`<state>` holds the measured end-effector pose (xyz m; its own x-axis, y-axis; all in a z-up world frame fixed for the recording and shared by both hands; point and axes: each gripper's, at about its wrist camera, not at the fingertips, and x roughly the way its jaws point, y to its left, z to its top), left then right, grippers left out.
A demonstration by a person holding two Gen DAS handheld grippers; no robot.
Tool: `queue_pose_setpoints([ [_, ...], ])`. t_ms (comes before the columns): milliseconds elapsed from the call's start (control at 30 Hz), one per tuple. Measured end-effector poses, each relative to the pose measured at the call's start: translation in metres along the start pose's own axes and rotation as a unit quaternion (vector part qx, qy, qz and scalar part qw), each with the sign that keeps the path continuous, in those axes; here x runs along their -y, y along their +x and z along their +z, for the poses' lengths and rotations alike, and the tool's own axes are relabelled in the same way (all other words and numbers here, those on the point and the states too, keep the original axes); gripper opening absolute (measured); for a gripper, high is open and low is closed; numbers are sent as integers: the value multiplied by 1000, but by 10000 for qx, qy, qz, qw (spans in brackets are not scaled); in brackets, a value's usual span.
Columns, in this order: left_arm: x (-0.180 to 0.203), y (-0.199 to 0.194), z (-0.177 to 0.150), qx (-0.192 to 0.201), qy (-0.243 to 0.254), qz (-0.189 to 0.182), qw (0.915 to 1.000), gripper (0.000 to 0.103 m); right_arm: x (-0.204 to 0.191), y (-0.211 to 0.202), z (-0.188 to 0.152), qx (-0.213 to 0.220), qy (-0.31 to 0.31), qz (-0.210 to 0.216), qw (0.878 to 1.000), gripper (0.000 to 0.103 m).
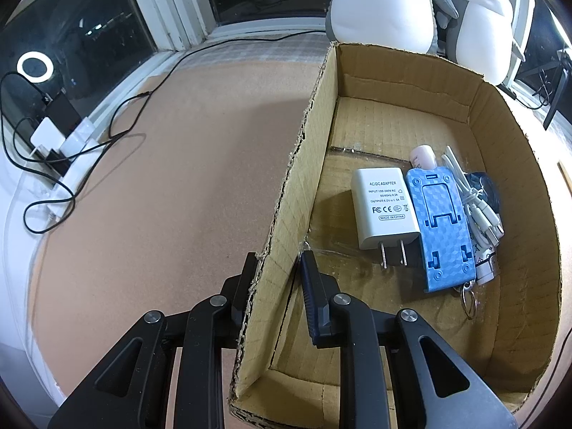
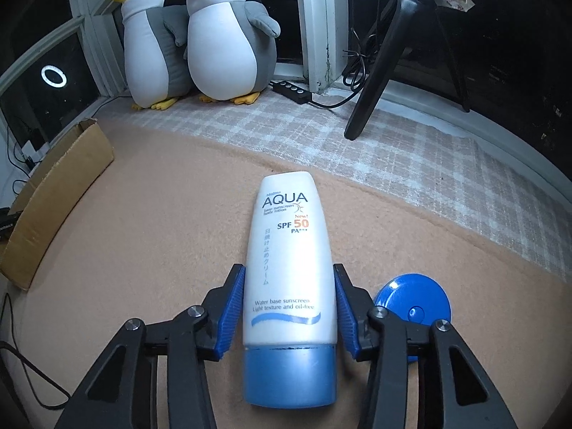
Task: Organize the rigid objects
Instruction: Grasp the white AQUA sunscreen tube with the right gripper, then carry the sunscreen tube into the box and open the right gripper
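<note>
Left gripper (image 1: 279,261) was clamped on the near left wall of the cardboard box (image 1: 311,150), one finger outside the wall and one inside, jaws almost fully closed with only the cardboard between them. Inside the box, toward its right side, lay a white AC/DC adapter (image 1: 384,207) (prongs pointing near), touching a blue patterned phone stand (image 1: 441,228) just to its right. A coiled white cable (image 1: 475,200) sat right of the stand, a pinkish tube (image 1: 422,153) poked out beyond the stand's far end, and a key ring (image 1: 469,302) showed at its near end. The box rested on a tan blanket (image 1: 161,196); black cables (image 1: 118,121) trailed at far left.

Right gripper (image 2: 289,286) had its jaws about half open, straddling the white sunscreen tube (image 2: 287,250), blue pads (image 2: 228,314) right against both sides of it; full pressing contact could not be told (looked touching at the tips). The tube lay flat on the blanket, blue cap (image 2: 289,375) nearest the camera, crimped end pointing far. A round blue disc (image 2: 411,300) lay just right of the right finger. The box's outer wall showed at left, well apart from the tube. Two plush penguins (image 2: 221,35) stood at the far window ledge, a black tripod (image 2: 386,53) at far right.
</note>
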<state>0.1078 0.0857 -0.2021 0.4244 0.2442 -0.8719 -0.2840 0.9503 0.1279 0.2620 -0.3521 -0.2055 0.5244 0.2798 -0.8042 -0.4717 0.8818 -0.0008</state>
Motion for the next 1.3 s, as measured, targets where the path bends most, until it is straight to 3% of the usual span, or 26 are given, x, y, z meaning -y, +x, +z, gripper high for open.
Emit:
queue_pose_setpoints([
  [433,-2,1,0,32,-34,-53,10000,20,-9,-14,1,92,218,-218,9995,43],
  [667,-4,3,-1,60,-42,-88,9999,20,-29,-33,13,228,209,-117,9995,43],
  [1000,-5,3,-1,81,-19,-129,9999,20,-106,-54,43,376,-22,151,9992,43],
  [1300,-7,3,-2,111,11,-206,9997,20,-190,-53,74,410,90,705,9966,43],
])
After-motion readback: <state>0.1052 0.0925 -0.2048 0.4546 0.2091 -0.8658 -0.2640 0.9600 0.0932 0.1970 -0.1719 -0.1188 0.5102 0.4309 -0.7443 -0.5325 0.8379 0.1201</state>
